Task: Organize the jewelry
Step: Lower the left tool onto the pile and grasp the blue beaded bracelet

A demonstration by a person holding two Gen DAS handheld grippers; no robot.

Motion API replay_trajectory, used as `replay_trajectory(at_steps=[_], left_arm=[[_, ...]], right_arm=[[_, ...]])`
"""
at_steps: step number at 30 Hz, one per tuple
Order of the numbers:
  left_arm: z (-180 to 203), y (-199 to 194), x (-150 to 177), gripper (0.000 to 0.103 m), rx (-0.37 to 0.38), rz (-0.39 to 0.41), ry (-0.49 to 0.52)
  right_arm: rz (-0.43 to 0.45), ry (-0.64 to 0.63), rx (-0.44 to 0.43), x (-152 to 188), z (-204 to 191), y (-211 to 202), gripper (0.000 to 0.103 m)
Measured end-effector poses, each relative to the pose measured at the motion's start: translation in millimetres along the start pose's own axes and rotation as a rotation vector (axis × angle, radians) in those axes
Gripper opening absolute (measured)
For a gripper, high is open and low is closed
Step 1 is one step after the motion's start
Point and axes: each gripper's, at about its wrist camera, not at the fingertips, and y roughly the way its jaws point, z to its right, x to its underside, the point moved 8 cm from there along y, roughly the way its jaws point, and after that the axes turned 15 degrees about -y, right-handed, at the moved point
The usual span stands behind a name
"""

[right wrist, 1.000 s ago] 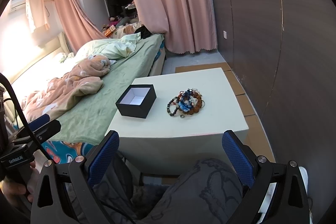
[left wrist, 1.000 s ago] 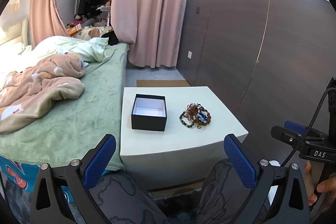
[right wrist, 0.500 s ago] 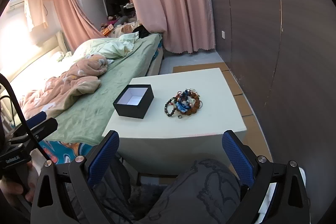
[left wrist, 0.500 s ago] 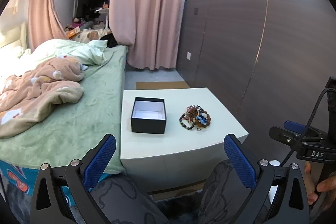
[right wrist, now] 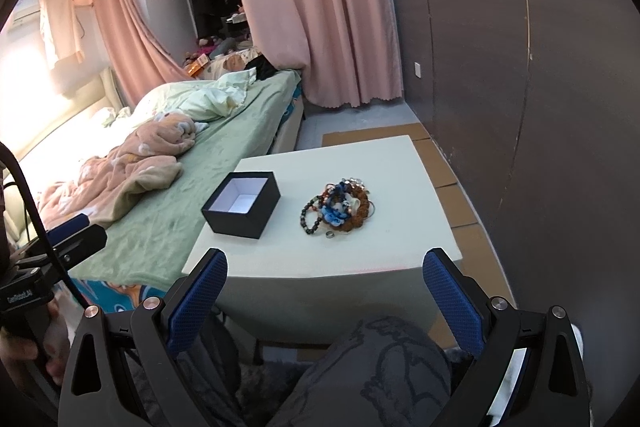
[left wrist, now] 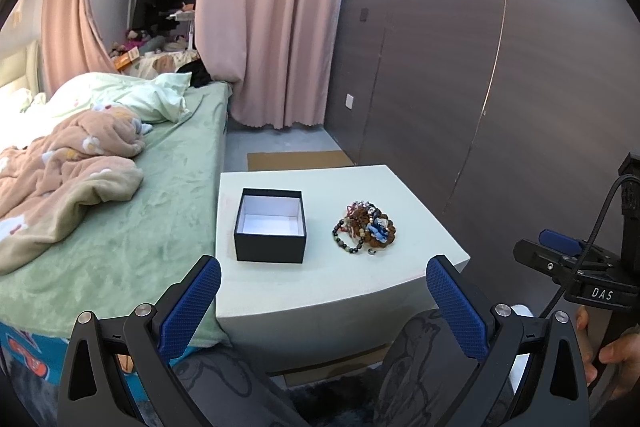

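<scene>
A pile of beaded bracelets lies on a white low table, with a small ring at its near edge. An open black box with a white inside stands to the left of the pile, empty. The pile, ring and box also show in the right wrist view. My left gripper is open and empty, held back from the table's near edge. My right gripper is open and empty, also short of the table.
A bed with a green sheet and a pink blanket runs along the table's left. A dark panelled wall stands to the right. Pink curtains hang behind. The person's knees are below the grippers.
Both grippers have drifted slightly nearer the table and the view has shifted a little. Nothing on the table has moved.
</scene>
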Motion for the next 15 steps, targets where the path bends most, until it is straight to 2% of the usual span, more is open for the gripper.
replay_trajectory(at_steps=[8, 12, 15], left_arm=[[5.2, 39.5, 0.9, 0.101, 0.05, -0.071, -0.013], [10.6, 61.5, 1.4, 0.092, 0.069, -0.106, -0.015], [14.4, 79.3, 3.6, 0.084, 0.081, -0.139, -0.016]], right_arm=[[-0.025, 0.034, -0.028, 8.0, 14.8, 20.4, 0.098], [-0.051, 0.057, -0.05, 12.9, 22.7, 38.7, 0.086], [-0.075, 0.089, -0.066, 18.6, 31.0, 53.4, 0.081]])
